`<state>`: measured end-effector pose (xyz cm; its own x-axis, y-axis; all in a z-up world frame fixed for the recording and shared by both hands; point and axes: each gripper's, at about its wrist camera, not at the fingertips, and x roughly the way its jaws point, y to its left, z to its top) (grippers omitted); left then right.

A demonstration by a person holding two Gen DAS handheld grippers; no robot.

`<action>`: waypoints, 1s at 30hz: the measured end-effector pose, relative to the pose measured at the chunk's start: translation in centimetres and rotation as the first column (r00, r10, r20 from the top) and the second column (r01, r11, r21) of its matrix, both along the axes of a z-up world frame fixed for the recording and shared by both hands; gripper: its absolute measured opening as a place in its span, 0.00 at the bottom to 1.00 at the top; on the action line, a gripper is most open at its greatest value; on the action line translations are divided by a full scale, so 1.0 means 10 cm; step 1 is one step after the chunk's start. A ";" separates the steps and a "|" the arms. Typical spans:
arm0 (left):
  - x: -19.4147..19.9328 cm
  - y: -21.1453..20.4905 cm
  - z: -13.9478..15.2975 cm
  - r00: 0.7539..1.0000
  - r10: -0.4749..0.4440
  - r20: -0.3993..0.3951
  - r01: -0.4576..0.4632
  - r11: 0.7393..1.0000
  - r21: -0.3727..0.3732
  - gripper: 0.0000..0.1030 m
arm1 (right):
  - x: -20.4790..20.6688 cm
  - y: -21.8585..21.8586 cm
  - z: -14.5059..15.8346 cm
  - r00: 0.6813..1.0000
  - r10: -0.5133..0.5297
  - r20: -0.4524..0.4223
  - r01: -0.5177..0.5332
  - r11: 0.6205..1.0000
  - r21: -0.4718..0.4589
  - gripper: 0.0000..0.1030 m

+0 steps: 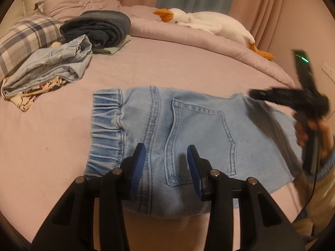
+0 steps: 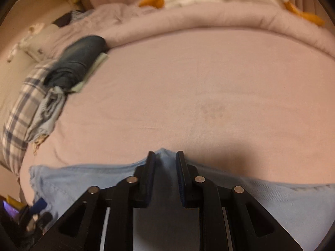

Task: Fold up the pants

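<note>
Light blue denim pants lie folded on the pink bed, elastic waistband to the left and back pocket facing up. My left gripper is open just above the near edge of the pants, with fabric between and under its blue fingers. My right gripper shows in the left wrist view at the far right end of the pants. In the right wrist view the right gripper has its jaws a little apart with a raised peak of the pants between them; I cannot tell whether it grips.
A pile of folded clothes and dark folded jeans lie at the left by a plaid pillow. A white goose plush rests on the rolled pink quilt at the back. Curtains hang behind.
</note>
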<state>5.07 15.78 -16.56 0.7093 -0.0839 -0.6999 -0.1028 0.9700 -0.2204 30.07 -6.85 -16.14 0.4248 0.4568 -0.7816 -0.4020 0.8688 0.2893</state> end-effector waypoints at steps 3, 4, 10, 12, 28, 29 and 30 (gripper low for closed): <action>0.02 0.01 0.01 1.000 0.012 -0.005 -0.012 1.000 -0.008 0.39 | -0.33 -0.20 0.17 0.997 0.045 0.065 -0.046 0.999 0.015 0.18; 0.03 -0.01 0.01 1.000 0.014 -0.008 -0.014 1.000 0.003 0.39 | -0.43 -0.28 0.19 0.996 0.051 0.069 -0.052 0.999 0.009 0.18; 0.07 -0.11 -0.02 1.000 0.019 -0.023 -0.017 0.996 0.086 0.40 | -0.97 -0.76 0.01 0.996 0.047 0.081 -0.034 0.987 -0.156 0.18; 0.08 -0.11 -0.02 0.999 0.022 -0.028 -0.019 0.995 0.095 0.40 | -1.21 -0.87 -0.12 0.995 0.069 0.071 -0.054 0.980 -0.192 0.18; -0.10 -0.62 0.28 0.999 -0.023 -0.031 0.027 0.990 0.140 0.50 | -2.07 -1.93 0.00 0.999 -0.031 0.027 0.029 0.998 0.058 0.21; -0.08 -0.70 0.29 0.999 -0.043 -0.029 0.047 0.991 0.127 0.50 | -2.07 -2.01 0.01 0.998 -0.058 0.029 0.056 0.995 0.080 0.24; -0.06 -0.78 0.30 0.997 -0.069 -0.029 0.072 0.991 0.115 0.51 | -2.05 -2.15 0.03 0.994 -0.104 0.020 0.101 0.988 0.120 0.26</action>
